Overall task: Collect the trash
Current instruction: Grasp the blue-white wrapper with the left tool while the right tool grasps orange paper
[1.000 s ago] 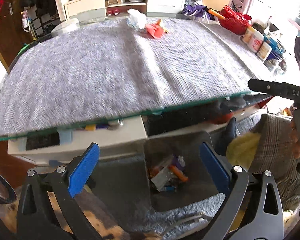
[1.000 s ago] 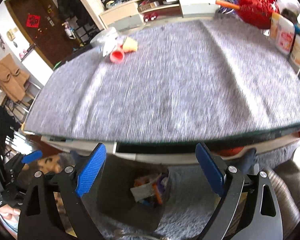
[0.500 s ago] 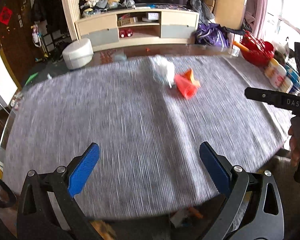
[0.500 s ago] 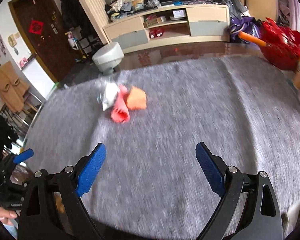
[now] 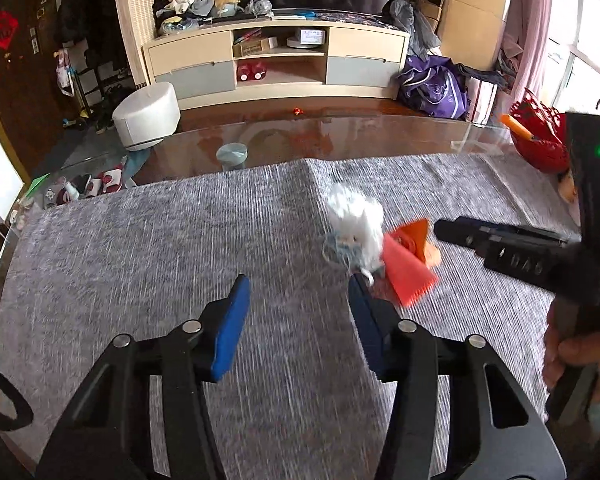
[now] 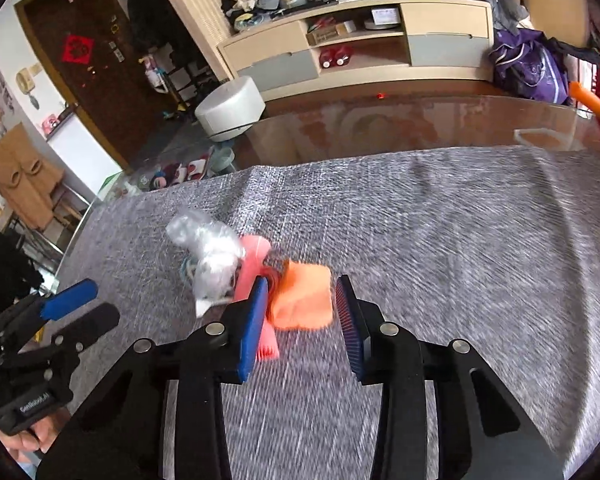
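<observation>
the fingers of both grippers stand parted and hold nothing: the right gripper (image 6: 302, 312) has its blue pads on either side of the near end of an orange wrapper (image 6: 304, 296), not pressed to it, while the left gripper (image 5: 298, 312) hangs over bare cloth, its right pad just short of the trash. the surface (image 5: 260, 152) is a wide glass-topped table, brown and glossy at its far side, with a grey woven cloth (image 5: 140, 248) over the near part and a crease running away down the middle. behind it the room holds a low cream cabinet (image 5: 276, 60) piled with clothes, a white round stool (image 5: 146, 120), purple bags (image 5: 432, 84) and a dark door (image 6: 88, 60). the trash lies in one cluster right of the crease. a pink ribbed wrapper (image 6: 254, 268) lies with its long axis running from near to far in the right view, its near end behind the left pad. a crumpled white bag (image 5: 354, 224) sits touching its left side, and the orange wrapper lies against its right. only the left view shows the red basket (image 5: 538, 136) whole; only the right view shows the brown coat (image 6: 20, 184).
</observation>
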Motion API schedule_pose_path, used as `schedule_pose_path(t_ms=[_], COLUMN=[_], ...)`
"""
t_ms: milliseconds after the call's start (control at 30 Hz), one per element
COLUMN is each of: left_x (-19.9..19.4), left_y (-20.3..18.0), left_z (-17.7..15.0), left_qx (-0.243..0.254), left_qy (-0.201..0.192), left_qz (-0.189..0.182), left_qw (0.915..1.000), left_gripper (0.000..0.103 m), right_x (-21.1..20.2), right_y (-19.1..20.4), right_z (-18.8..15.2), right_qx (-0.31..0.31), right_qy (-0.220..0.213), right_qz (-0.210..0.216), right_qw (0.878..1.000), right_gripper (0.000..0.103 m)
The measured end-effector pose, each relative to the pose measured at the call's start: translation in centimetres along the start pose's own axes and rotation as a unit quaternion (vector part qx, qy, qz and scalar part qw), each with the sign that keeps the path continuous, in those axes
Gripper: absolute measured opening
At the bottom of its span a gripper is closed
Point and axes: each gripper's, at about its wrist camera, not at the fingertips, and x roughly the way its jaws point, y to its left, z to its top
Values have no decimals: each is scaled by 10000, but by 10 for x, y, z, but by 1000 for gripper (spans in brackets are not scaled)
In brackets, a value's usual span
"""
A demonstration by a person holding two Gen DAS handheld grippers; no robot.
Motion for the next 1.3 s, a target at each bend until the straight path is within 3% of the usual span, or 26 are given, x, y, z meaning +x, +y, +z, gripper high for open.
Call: schedule_pose_path(t_ms=[200,800,833,867,933,1133,1300], left_x=[19,79,82,85,89,93,96], left_y=[-7,-37,-37,-38,-39,-38,-38], left_z=[14,47,47,48,48,51,44], left_qx=[90,182,193,215,232,222,313], left_qy=[20,215,235,259,309,284,459], left_qz=[-48,-487,-517,-557,-606,-615,-631], left_qw=[9999,9984,9982,9979,9974,9975,9965], left_gripper=[48,48,45,34,27,27,27], right_x=[20,-3,-2,1,5,13,17], right_y=[-1,-11,-12,-14,-18,-13,-11], right_z=[1,-8,-9,-9,-12,-14,-16], right_qx=[-18,-187,-196,-185,-135,-157,-229], right_qy=[171,92,118,153,225,315,319], right_qz=[47,-231,-253,-258,-201,-95,-143], right_qw=[9998,9995,9994,9994,9995,9993,9991], right_gripper=[36,36,36,34,29,28,18])
